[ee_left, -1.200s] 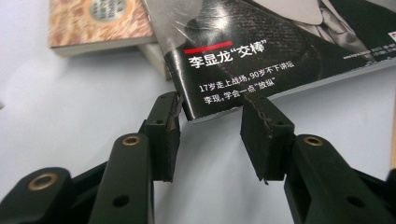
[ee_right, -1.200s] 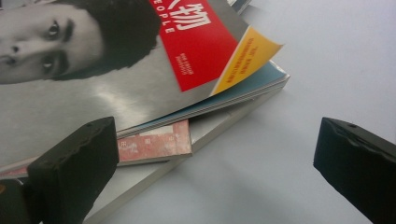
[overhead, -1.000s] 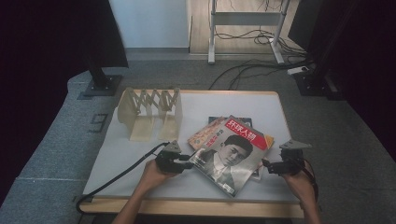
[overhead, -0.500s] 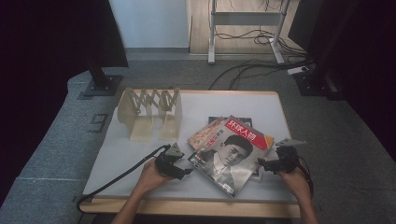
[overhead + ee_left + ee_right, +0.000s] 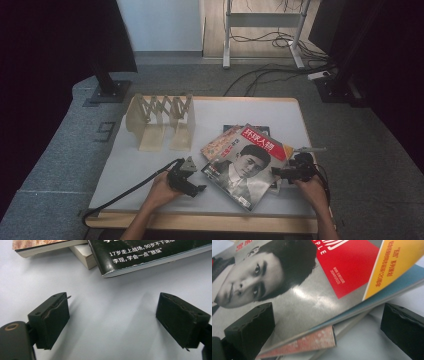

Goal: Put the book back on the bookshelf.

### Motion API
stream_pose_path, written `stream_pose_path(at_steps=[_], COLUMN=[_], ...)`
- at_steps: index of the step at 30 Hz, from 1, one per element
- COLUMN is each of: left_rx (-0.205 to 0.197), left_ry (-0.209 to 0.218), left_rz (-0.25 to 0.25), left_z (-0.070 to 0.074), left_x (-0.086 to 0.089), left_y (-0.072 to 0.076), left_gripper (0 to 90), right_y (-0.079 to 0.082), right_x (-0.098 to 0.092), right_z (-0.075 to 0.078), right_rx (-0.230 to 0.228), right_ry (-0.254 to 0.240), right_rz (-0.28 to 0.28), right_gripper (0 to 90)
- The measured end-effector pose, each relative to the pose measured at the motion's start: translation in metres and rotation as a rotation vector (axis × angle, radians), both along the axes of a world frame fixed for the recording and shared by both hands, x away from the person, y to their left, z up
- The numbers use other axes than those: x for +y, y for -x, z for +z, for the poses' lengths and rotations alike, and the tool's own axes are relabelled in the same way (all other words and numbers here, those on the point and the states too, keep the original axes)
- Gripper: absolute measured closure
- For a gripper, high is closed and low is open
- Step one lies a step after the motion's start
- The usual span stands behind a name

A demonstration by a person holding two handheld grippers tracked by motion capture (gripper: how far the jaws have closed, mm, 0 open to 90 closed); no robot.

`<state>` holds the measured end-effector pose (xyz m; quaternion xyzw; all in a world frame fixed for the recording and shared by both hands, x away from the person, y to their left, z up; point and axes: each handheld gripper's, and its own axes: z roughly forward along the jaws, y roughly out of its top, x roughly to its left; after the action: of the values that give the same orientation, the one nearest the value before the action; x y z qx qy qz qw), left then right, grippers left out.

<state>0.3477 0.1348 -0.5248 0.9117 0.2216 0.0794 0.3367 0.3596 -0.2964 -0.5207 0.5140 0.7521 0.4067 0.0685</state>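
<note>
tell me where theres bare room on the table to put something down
Bare mat runs along the far edge behind the wooden rack and the magazine pile, down the right side, and near left between the rack and the left gripper. It is crowded front centre, where both grippers flank the pile; the right gripper straddles its edge.

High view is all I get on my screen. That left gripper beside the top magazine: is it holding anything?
Observer: No. The left gripper is open, its jaws have just been opening, and only bare white table cover lies between them.
Operator: And the right gripper?
Observer: The right gripper is open too, one jaw above the top magazine, the other beyond its edge.
Operator: What lies under that magazine?
Observer: A thinner booklet with a reddish spine pokes out beneath it.
</note>
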Motion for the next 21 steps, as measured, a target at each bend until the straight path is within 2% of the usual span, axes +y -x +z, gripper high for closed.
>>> stream_pose_path(at_steps=[3,8,9,12,13,14,15,21], left_rx=[-0.003,-0.006,-0.006,-0.006,-0.006,-0.009,-0.009,-0.016], left_ry=[-0.002,-0.002,-0.002,0.001,0.001,0.012,0.012,0.028], left_rz=[0.005,0.001,0.001,0.001,0.001,0.001,0.001,0.006], left_z=[-0.001,-0.001,-0.001,-0.001,-0.001,-0.002,-0.002,-0.004], left_x=[0.000,0.000,0.000,0.001,0.001,0.002,0.002,0.003], left_y=[-0.001,-0.001,-0.001,-0.001,-0.001,0.000,0.000,0.001], left_gripper=[9.0,8.6,8.6,8.5,8.5,8.6,8.8,8.5], right_y=[-0.003,-0.007,-0.007,-0.009,-0.009,-0.011,-0.011,-0.017], right_x=[0.001,0.008,0.008,0.010,0.010,0.011,0.011,0.013], right_z=[0.000,0.006,0.006,0.011,0.011,0.013,0.014,0.018], right_rx=[0.003,-0.032,-0.032,-0.062,-0.062,-0.073,-0.080,-0.091], right_ry=[-0.005,0.055,0.055,0.088,0.088,0.097,0.099,0.128], right_rz=[0.002,-0.003,-0.003,-0.012,-0.012,-0.021,-0.024,-0.020], right_gripper=[0.0,1.0,1.0,7.7,7.7,13.8,13.9,23.0])
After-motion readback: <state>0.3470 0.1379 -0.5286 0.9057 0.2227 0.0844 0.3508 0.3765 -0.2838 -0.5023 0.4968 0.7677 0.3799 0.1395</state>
